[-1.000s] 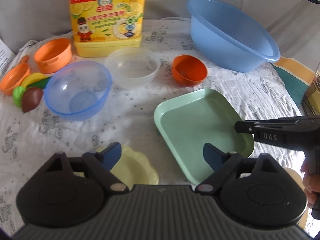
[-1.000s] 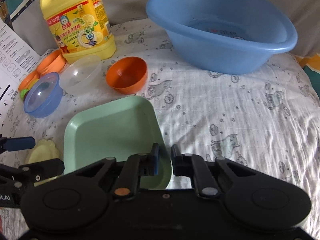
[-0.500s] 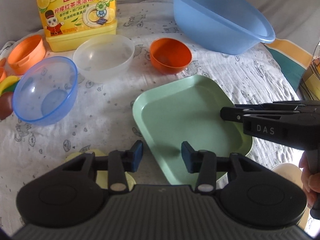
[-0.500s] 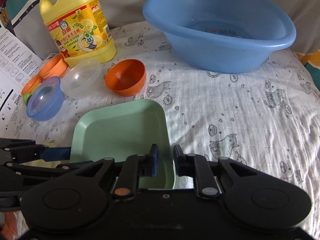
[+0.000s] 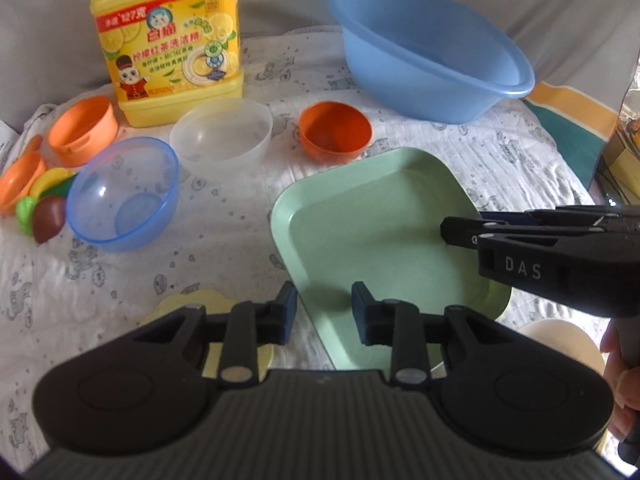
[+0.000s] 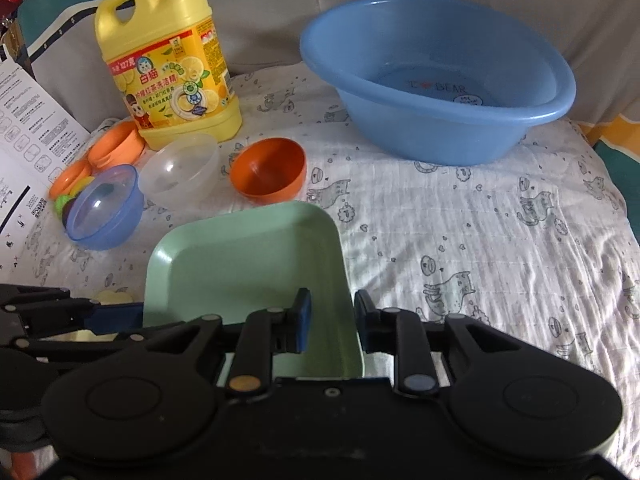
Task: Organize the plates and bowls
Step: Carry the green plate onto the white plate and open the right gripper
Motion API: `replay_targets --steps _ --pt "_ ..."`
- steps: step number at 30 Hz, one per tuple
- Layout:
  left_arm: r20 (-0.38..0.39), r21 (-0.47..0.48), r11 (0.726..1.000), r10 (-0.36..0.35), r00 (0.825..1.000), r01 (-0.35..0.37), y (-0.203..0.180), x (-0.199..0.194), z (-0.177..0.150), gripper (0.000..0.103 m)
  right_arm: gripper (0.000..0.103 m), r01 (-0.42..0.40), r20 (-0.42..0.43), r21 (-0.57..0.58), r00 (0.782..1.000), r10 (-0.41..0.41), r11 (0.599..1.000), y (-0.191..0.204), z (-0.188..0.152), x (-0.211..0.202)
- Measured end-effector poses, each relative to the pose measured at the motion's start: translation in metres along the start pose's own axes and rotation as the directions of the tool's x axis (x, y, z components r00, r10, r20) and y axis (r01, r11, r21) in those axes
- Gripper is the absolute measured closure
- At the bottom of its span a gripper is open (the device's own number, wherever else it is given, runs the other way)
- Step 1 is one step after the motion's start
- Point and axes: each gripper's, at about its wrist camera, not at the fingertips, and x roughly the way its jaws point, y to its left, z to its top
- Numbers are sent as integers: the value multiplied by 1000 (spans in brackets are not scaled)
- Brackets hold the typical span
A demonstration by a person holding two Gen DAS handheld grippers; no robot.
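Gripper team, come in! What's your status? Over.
Left hand-held gripper just closing, right hand-held gripper just opening. Green plate rim between both jaws. Orange bowl beside plate's far corner.

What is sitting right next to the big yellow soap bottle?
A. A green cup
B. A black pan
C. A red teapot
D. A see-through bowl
D. The clear bowl sits on the cloth just in front of the yellow soap bottle, between the blue bowl and the orange bowl; no teapot, cup or pan is anywhere in view.
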Motion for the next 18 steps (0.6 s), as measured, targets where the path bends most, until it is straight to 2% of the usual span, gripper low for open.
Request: replay_targets --steps 12,18 --pt "49 23 1000 -19 999 18 -32 -72 -26 74 79 5 26 32 1000 -6 999 -2 -35 -87" --pt "38 58 997 -59 998 57 -63 -87 -50 74 79 24 23 75 999 -26 997 -19 -67 -125"
